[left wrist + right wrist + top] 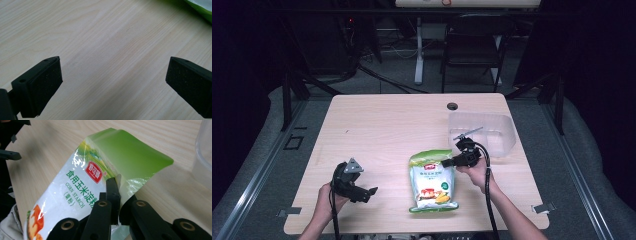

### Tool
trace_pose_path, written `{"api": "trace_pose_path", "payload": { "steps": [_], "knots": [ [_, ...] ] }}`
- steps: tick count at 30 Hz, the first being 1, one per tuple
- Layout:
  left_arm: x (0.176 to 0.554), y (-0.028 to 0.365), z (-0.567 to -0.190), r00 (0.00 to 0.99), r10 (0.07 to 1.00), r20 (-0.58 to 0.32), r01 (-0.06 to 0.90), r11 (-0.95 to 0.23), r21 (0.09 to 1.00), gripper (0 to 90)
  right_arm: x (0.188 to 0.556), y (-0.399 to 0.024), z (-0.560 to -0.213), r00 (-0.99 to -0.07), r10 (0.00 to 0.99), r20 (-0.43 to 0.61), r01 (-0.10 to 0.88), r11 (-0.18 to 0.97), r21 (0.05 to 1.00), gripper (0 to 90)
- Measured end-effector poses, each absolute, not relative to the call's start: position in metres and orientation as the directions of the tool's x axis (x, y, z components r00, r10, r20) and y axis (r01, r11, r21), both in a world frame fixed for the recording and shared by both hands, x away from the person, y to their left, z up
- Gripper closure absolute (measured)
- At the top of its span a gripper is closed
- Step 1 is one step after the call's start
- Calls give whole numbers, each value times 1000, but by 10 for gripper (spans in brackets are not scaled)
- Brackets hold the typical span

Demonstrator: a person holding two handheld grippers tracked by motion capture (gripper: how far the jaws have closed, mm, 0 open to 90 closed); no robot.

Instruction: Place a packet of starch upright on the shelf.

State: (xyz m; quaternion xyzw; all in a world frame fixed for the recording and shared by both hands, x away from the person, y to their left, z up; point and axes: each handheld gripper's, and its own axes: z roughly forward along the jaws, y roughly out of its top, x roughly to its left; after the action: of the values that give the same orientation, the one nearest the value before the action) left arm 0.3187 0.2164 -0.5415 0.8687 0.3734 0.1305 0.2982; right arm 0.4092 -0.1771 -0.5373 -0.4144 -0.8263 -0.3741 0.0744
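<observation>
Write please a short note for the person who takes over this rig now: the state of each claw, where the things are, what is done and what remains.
Right claw: shut on the upper edge of the corn starch bag, which lies near the table front edge.
Left claw: open, empty, over bare wood left of the bag.
Clear plastic bin: on the table's right side, nothing visible inside.
Done: bag gripped.
Left: probably lift the bag and put it in the bin.

Corn starch bag [82, 185] runs off the right gripper view's bottom edge; right gripper [117, 202] hides its pinched edge.
</observation>
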Motion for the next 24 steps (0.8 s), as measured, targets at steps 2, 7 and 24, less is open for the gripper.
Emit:
{"api": "trace_pose_path", "payload": {
  "steps": [2, 7, 24],
  "knots": [
    [319, 217, -541, 689, 725, 6, 569, -547, 614, 6, 405, -179, -532, -653, 620, 435, 733, 375, 568, 891],
    [319, 216, -541, 685, 728, 9, 569, -542, 618, 6, 394, -182, -521, -660, 613, 434, 722, 359, 591, 893],
    [319, 216, -542, 684, 729, 8, 570, -541, 619, 6, 372, -201, -487, -680, 602, 418, 682, 308, 663, 898]
  ]
}}
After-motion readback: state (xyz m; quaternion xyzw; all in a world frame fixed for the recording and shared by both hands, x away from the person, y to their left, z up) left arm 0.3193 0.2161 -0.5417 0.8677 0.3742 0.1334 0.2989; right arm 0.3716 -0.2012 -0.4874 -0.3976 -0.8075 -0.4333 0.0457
